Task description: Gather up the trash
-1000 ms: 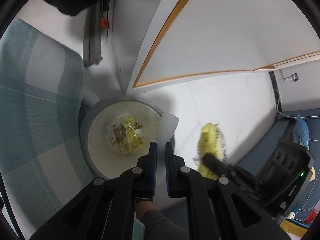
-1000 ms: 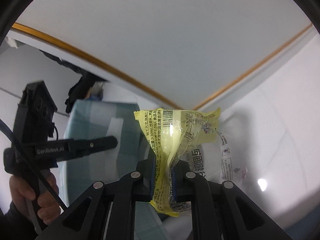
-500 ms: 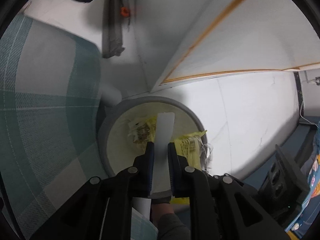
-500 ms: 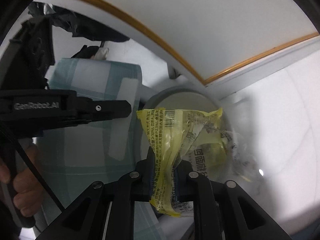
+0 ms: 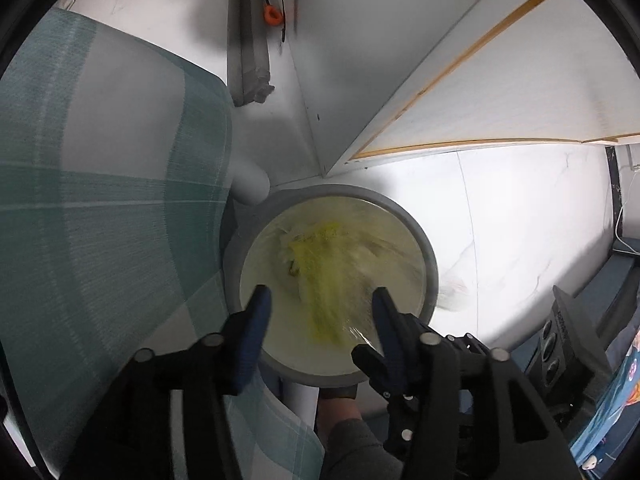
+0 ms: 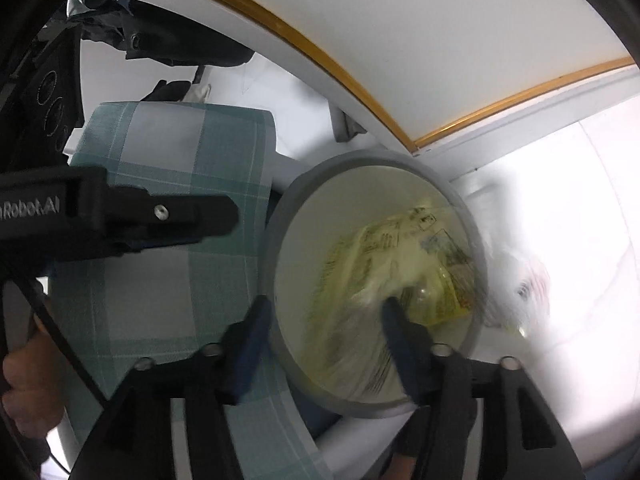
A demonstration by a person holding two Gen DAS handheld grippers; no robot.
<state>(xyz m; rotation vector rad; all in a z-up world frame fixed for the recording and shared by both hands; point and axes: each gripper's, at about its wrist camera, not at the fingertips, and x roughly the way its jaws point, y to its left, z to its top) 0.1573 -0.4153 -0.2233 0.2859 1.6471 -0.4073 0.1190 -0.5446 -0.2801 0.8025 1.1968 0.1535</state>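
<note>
Both your left tool (image 5: 318, 306) and right tool (image 6: 326, 318) stand open, holding nothing. Yellow wrappers (image 6: 404, 268) lie blurred inside the grey bin (image 5: 430, 258), frame centre, directly ahead of both tools.

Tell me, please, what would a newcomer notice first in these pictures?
First, the round grey bin in the middle, with blurred yellow wrappers inside it. Next, both grippers, left and right, held wide open just above its rim. A green checked cloth fills the area left of the bin.
</note>
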